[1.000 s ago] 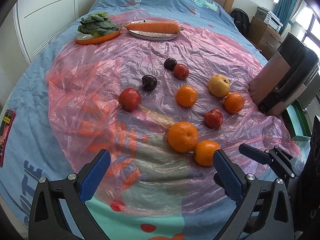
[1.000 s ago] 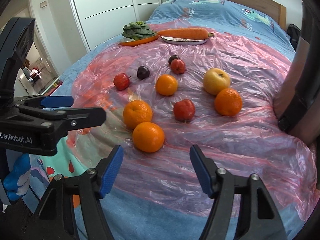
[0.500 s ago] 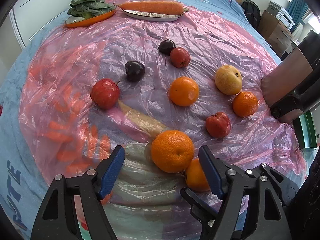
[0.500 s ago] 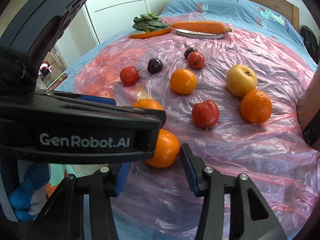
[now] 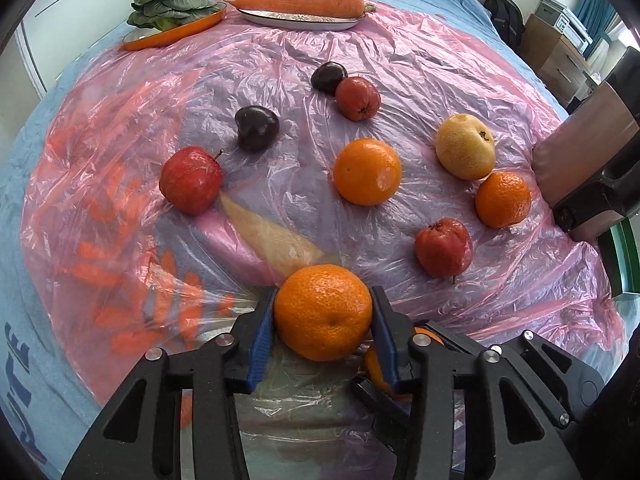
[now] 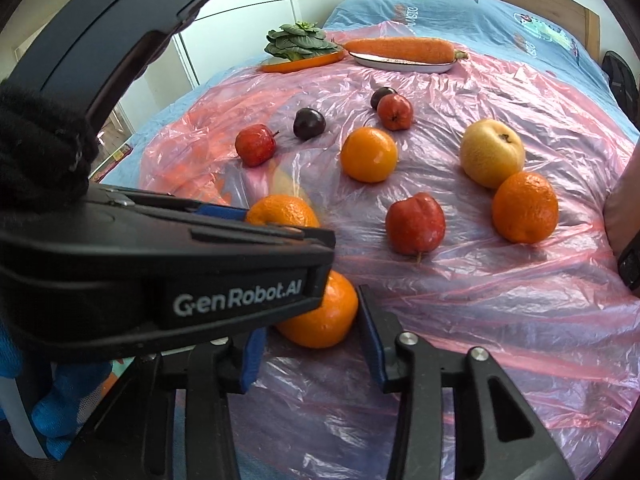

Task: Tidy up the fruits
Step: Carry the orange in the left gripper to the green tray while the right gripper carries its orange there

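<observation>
On a bed covered by a crinkled pink plastic sheet (image 5: pixel 420 60), the left gripper (image 5: pixel 323 320) has just been closing and now clamps its blue pads on both sides of a large dimpled orange (image 5: pixel 323 312) at the near edge of the fruit spread. Just to the right and nearer, the right gripper (image 6: pixel 310 332) has also been closing around a second, smooth orange (image 6: pixel 324 316); its right pad stands close beside the fruit, its left pad is hidden behind the other tool, so whether it grips cannot be told. Farther off lie another round orange (image 5: pixel 367 171), a yellow apple (image 5: pixel 465 146), red apples and dark plums. At the far edge, a long carrot (image 5: pixel 298 2) rests on a white oval plate (image 5: pixel 304 24) beside leafy greens (image 5: pixel 170 6).
</observation>
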Tool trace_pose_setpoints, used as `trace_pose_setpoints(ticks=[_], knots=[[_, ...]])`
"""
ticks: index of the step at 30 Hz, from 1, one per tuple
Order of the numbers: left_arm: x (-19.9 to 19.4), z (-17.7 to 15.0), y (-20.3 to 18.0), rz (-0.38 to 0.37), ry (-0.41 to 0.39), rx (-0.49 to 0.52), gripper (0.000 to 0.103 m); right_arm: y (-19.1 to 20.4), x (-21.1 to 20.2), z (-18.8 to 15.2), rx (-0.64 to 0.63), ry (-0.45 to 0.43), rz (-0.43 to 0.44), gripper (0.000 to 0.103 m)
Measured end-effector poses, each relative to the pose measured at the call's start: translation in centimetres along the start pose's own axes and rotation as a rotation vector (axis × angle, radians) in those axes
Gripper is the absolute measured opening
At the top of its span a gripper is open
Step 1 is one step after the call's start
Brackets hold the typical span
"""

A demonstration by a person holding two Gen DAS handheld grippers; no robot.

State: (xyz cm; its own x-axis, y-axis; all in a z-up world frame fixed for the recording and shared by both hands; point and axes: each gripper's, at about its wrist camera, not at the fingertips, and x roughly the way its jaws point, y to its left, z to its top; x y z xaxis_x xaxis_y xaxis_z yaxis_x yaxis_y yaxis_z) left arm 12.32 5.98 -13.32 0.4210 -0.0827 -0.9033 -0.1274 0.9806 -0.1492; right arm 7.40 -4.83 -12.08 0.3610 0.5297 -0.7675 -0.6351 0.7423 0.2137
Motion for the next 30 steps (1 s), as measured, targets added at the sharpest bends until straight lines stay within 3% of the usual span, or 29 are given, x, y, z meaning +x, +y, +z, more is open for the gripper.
trace_pose_setpoints(ticks=[8, 18, 24, 30], knots=[[-1.7, 0.0, 1.0, -0.037, -0.02, -0.047, 0.039, 0.0, -1.6, 0.2, 0.02, -0.016, 0.04, 0.073], [-5.5, -0.4, 1.5, -0.03, -0.059, -0.066, 0.039, -0.5, -5.7, 0.1, 0.065, -0.059, 0.039, 0.073], [-7.8, -1.0, -0.9, -0.046, -0.08, -0.011, 0.039, -3.0, -9.9, -1.0, 0.126, -0.101, -0.025, 0.073], [-9.5, -1.5, -5.8, -0.087, -0.088, 0.087, 0.039, -6.8, -14.7, -3.0, 0.214, -0.148, -0.113, 0.073]])
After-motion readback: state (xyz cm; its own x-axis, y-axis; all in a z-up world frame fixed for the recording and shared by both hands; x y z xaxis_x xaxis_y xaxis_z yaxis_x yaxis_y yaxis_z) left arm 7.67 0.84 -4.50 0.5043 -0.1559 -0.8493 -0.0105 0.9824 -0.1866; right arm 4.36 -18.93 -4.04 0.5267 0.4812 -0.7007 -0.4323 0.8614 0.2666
